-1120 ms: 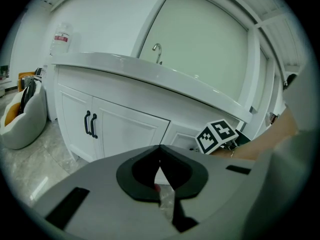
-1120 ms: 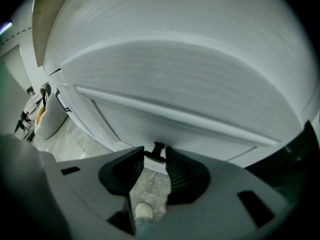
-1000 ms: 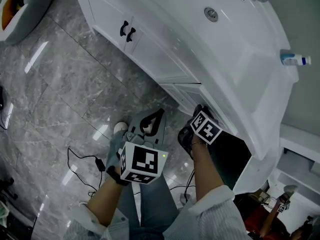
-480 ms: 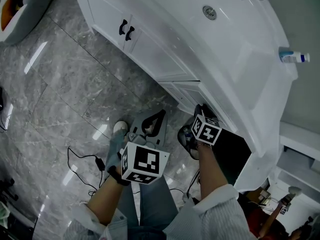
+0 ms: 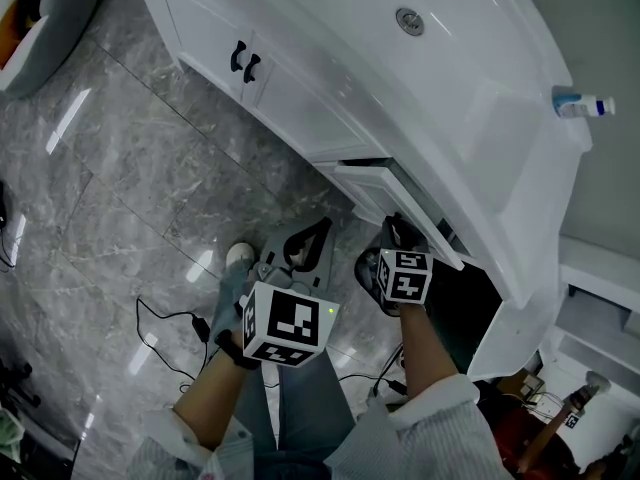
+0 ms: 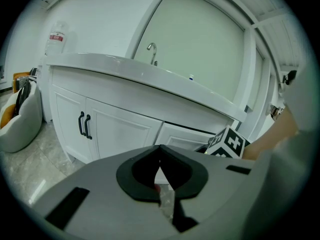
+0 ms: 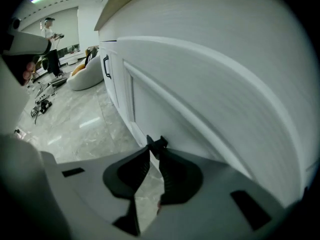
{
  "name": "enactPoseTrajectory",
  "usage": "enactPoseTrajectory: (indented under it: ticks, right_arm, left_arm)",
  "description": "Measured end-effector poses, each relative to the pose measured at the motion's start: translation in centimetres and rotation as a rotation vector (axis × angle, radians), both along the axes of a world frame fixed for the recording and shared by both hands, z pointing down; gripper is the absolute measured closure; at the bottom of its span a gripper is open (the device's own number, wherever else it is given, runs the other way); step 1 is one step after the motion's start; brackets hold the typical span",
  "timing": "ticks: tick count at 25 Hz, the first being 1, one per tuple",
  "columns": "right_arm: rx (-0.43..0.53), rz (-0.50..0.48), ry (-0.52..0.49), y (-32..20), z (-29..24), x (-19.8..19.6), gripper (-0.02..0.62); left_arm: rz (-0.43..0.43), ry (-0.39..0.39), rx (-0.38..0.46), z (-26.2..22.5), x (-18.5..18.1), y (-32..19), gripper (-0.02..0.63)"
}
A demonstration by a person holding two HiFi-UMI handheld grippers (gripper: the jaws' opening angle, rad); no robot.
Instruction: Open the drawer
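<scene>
White drawer (image 5: 365, 190) slid out (right jaws just closed onto handle (image 7: 157, 144), left jaws shut).

right gripper (image 7: 156, 153) jaws have just been closing, tips pinched on the little black drawer handle (image 7: 159, 143). white drawer front (image 7: 172, 104) fills everything from 12 to 4 o'clock. grey marble floor (image 7: 75, 119) at 9, grey beanbag (image 7: 86, 78) way back at 10.
</scene>
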State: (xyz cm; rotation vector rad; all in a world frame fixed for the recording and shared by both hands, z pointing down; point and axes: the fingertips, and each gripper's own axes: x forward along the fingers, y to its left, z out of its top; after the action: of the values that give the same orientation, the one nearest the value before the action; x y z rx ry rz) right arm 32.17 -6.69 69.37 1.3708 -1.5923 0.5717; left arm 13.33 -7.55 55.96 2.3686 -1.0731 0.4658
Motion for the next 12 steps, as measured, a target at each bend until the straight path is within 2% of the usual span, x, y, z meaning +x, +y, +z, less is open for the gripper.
enactPoseTrajectory:
  ticks: [12]
  right_arm:
    - [0.003, -0.042, -0.009, 2.6, 0.0, -1.8, 0.543]
  left_arm:
    - [0.028, -0.002, -0.001, -0.1, -0.1, 0.4, 0.590]
